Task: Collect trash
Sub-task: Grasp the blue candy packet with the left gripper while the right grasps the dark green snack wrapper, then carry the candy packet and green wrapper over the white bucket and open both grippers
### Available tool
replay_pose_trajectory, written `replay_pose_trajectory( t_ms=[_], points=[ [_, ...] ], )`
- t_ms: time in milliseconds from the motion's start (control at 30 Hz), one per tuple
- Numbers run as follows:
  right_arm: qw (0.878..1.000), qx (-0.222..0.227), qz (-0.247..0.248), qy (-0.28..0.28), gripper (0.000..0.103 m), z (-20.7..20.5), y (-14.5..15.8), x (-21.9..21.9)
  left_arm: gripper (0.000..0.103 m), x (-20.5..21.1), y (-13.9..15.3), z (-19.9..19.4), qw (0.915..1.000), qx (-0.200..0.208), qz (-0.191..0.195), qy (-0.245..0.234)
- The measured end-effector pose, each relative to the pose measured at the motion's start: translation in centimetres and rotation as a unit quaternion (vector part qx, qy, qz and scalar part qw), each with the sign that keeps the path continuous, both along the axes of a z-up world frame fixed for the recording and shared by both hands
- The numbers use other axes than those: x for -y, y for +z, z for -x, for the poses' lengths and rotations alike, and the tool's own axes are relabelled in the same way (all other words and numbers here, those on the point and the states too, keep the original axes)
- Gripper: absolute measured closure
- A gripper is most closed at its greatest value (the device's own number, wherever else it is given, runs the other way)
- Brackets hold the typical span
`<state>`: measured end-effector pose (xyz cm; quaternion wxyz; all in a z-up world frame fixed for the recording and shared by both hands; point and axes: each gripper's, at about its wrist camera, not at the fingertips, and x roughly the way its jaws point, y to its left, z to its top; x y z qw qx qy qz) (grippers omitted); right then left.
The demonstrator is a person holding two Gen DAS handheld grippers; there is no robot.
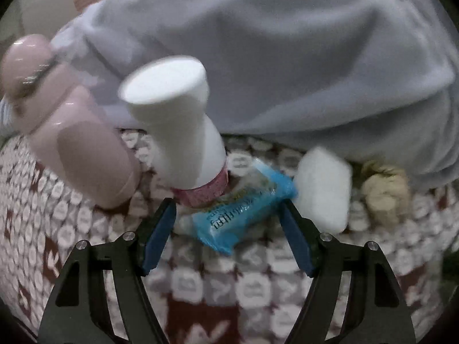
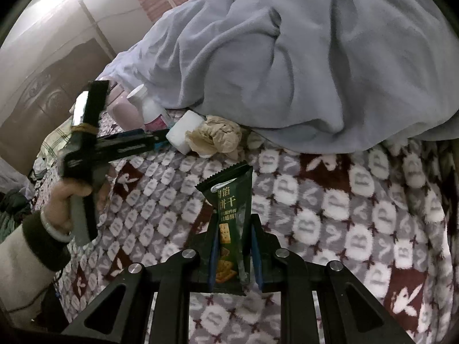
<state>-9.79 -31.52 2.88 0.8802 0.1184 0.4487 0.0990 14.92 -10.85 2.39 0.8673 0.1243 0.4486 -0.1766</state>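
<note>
A blue snack wrapper (image 1: 243, 212) lies on the patterned bed cover (image 1: 86, 215), between the fingertips of my left gripper (image 1: 228, 205). Those jaws stand open, and the pads do not press on it. In the right wrist view the left gripper (image 2: 162, 140) points at the pile of litter, held by a person's hand (image 2: 66, 200). My right gripper (image 2: 232, 223) is shut on a dark green cracker packet (image 2: 229, 200), which stands upright above the bed cover (image 2: 344, 215).
A white bottle with a pink label (image 1: 183, 132) and a pink bottle (image 1: 86, 154) lean just behind the blue wrapper. A white foam block (image 1: 324, 189) and a crumpled brownish paper (image 1: 384, 192) lie to its right. A bunched grey blanket (image 1: 287, 57) fills the back.
</note>
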Motion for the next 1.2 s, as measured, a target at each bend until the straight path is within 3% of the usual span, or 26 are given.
replay_pose_trajectory(
  t_ms=[33,67,167,367,600,833,1200],
  points=[
    [1.000,0.000,-0.002,-0.002,0.084,0.0,-0.1,0.2,0.044,0.1,-0.4,-0.3,1.0000,-0.007,0.004,-0.002],
    [1.000,-0.001,-0.004,-0.002,0.084,0.0,-0.2,0.2,0.064,0.0,-0.5,-0.4,0.9997,-0.018,0.014,-0.004],
    [1.000,-0.001,-0.005,-0.004,0.084,0.3,-0.2,0.3,0.071,-0.8,0.1,0.2,0.9986,-0.027,0.045,0.004],
    [1.000,0.010,-0.007,-0.001,0.084,2.1,1.2,-0.2,0.071,-3.2,2.9,5.4,0.9977,-0.022,0.063,0.005],
    [1.000,0.010,-0.007,-0.009,0.084,6.3,2.2,-0.8,0.071,-2.3,4.9,13.7,0.9965,-0.028,0.077,-0.017],
    [0.999,0.014,0.001,-0.030,0.084,10.6,3.2,0.4,0.071,3.7,6.4,21.7,0.9961,-0.016,0.076,-0.043],
    [0.996,0.016,0.003,-0.088,0.084,18.0,4.3,5.2,0.071,9.9,7.4,28.0,0.9940,-0.009,0.076,-0.078]
  ],
)
